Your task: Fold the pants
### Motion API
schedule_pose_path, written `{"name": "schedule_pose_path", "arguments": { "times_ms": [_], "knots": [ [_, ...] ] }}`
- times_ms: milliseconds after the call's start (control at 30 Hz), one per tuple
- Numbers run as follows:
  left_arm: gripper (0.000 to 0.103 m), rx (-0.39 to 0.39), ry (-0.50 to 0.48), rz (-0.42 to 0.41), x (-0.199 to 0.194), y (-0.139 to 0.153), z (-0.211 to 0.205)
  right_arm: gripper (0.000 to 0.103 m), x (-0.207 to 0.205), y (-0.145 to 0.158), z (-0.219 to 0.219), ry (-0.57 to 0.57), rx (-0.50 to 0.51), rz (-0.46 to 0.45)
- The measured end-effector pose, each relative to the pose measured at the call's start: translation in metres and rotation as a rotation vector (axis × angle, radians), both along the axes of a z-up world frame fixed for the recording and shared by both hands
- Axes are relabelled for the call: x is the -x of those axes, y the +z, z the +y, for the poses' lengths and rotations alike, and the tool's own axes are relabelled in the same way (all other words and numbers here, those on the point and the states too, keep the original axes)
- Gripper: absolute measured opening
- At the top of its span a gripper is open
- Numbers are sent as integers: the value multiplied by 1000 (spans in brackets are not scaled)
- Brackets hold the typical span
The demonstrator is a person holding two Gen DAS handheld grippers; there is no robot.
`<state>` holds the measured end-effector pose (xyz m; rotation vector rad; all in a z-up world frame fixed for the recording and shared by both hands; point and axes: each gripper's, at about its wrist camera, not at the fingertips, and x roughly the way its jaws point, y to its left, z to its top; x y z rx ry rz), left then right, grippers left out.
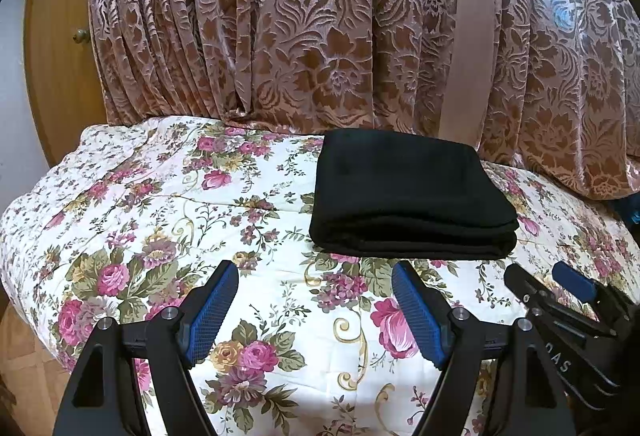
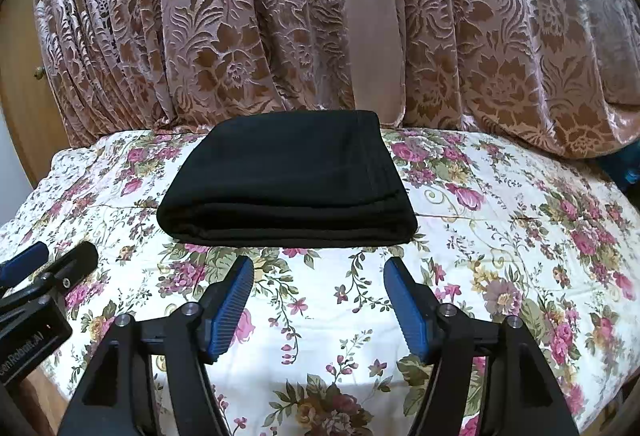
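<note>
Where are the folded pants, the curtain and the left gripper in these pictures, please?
pants (image 2: pixel 288 175): right wrist view, top of the folded stack.
curtain (image 1: pixel 320 35): left wrist view, flowered cloth behind the bed.
left gripper (image 1: pixel 316 276): left wrist view, midway between its open fingertips.

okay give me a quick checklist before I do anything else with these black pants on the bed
1. Pants folded into a compact stack: ok.
2. Pants fully resting on the floral bedspread, away from its near edge: ok.
3. Left gripper open, holding nothing: ok.
4. Right gripper open, holding nothing: ok.
5. Both grippers clear of the pants: ok.
6. Far edge of the fold neat, by the curtain: cannot tell.
</note>
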<state>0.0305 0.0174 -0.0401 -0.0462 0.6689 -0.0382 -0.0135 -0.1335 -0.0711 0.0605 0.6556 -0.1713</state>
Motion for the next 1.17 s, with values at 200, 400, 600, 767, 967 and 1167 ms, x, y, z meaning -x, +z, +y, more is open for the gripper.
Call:
{"name": "schedule_pose_path", "arguments": {
  "times_ms": [200,400,600,767,967,1167],
  "knots": [
    [80,-8,0,2,0,1,0,68,0,-2,2,3,2,7],
    [80,-18,-1,-7,3,3,-2,68,-1,-3,3,4,-1,14],
    [80,-17,-1,-7,3,4,-3,68,-1,-4,4,6,0,15],
    [80,-14,-7,3,2,4,-6,68,-2,-6,2,5,-5,21],
    [80,-5,-21,13,0,2,-7,68,-3,-8,1,8,-5,28],
    [77,11,-32,20,-4,-3,-5,68,-5,-15,-2,1,-10,45]
  ]
}}
